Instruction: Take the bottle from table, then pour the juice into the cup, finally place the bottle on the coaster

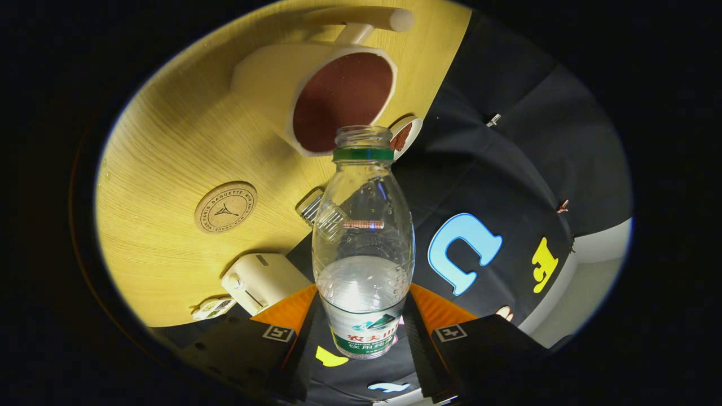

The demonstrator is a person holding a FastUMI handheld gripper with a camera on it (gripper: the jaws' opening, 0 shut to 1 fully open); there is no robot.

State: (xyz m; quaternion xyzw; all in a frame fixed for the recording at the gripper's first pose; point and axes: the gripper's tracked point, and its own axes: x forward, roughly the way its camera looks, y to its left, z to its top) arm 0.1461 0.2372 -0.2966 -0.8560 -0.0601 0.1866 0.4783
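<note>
Gripper (361,338) pinches the bottle (364,237) low by its label, mouth near the cup (316,93); a loose hold could spill juice onto the surface (163,152)

One bottle (363,237), one cup (316,93), one coaster (225,207)

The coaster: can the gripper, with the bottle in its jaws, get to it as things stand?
Probably yes. The gripper holds the bottle, and the coaster lies bare on the table, apart from the cup.
</note>
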